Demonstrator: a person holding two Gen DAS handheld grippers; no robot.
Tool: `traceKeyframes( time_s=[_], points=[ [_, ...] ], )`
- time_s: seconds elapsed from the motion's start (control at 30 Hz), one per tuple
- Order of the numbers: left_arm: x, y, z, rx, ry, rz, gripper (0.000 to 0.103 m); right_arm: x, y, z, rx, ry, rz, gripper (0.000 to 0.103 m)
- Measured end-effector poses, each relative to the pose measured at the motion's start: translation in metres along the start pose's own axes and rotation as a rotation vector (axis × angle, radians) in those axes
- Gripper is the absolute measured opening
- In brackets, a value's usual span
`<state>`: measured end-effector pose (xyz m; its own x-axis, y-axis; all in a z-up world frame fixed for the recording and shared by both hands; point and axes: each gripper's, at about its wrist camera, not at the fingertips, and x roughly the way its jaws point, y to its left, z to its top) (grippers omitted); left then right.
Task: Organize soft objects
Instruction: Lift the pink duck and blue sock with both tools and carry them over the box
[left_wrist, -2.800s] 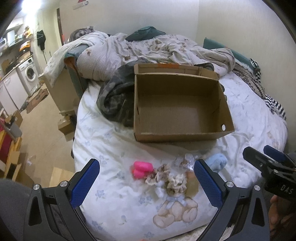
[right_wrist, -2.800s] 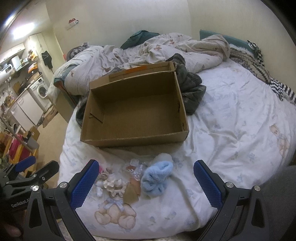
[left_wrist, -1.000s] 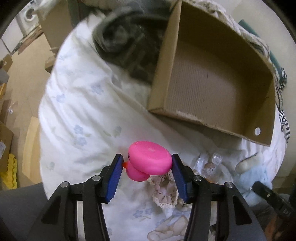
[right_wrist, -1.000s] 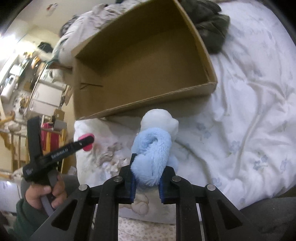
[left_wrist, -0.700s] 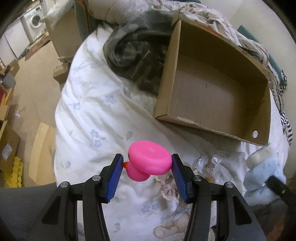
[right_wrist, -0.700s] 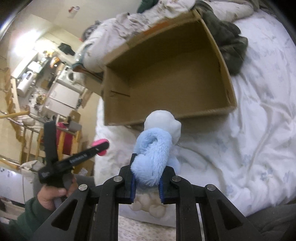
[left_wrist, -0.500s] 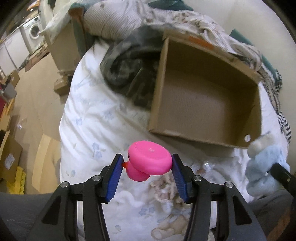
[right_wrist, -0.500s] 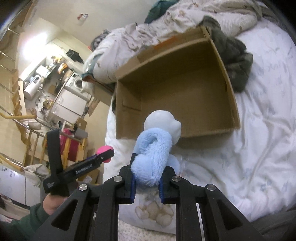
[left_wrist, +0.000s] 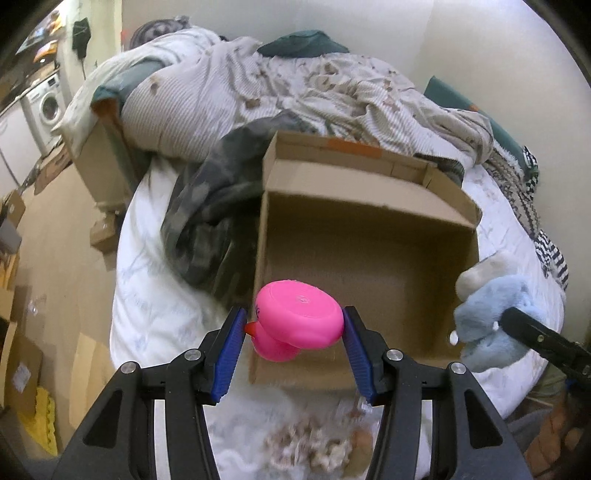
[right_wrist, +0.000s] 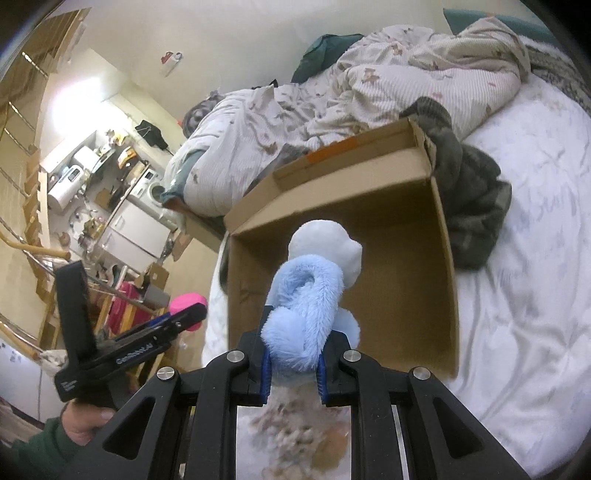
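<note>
Left wrist: both tools, clamping pink duck and blue plush, now nearer box.

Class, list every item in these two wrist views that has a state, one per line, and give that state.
Left gripper: shut on the pink duck.
Right gripper: shut on the blue plush toy.
Pink duck: held off the bed, at the box's near wall.
Blue plush toy: held off the bed, in front of the box.
Cardboard box: open, nothing visible inside.
Small items on the bed: lying loose, blurred.
</note>
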<state>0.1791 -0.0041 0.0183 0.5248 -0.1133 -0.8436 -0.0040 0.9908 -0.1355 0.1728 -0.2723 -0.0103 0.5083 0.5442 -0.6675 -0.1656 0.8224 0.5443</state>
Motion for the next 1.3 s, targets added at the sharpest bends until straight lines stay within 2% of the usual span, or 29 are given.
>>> traceKeyframes(
  time_s=[0.23, 0.53, 0.8, 1.3],
  points=[
    [0.025, -0.014, 0.006, 0.053, -0.046, 0.004, 0.049, 0.022, -0.018, -0.002, 0.021, 0.0, -0.049, 0.02],
    [0.051, -0.014, -0.002, 0.085, -0.036, 0.012, 0.049, 0.047, -0.033, -0.007, 0.025, 0.058, -0.104, 0.02],
    [0.067, -0.017, -0.007, 0.071, -0.005, -0.046, 0.049, 0.066, -0.036, -0.01, 0.019, 0.119, -0.143, 0.021],
    [0.079, -0.022, -0.012, 0.078, 0.033, -0.021, 0.049, 0.073, -0.042, -0.012, 0.039, 0.151, -0.185, 0.021]
  ],
)
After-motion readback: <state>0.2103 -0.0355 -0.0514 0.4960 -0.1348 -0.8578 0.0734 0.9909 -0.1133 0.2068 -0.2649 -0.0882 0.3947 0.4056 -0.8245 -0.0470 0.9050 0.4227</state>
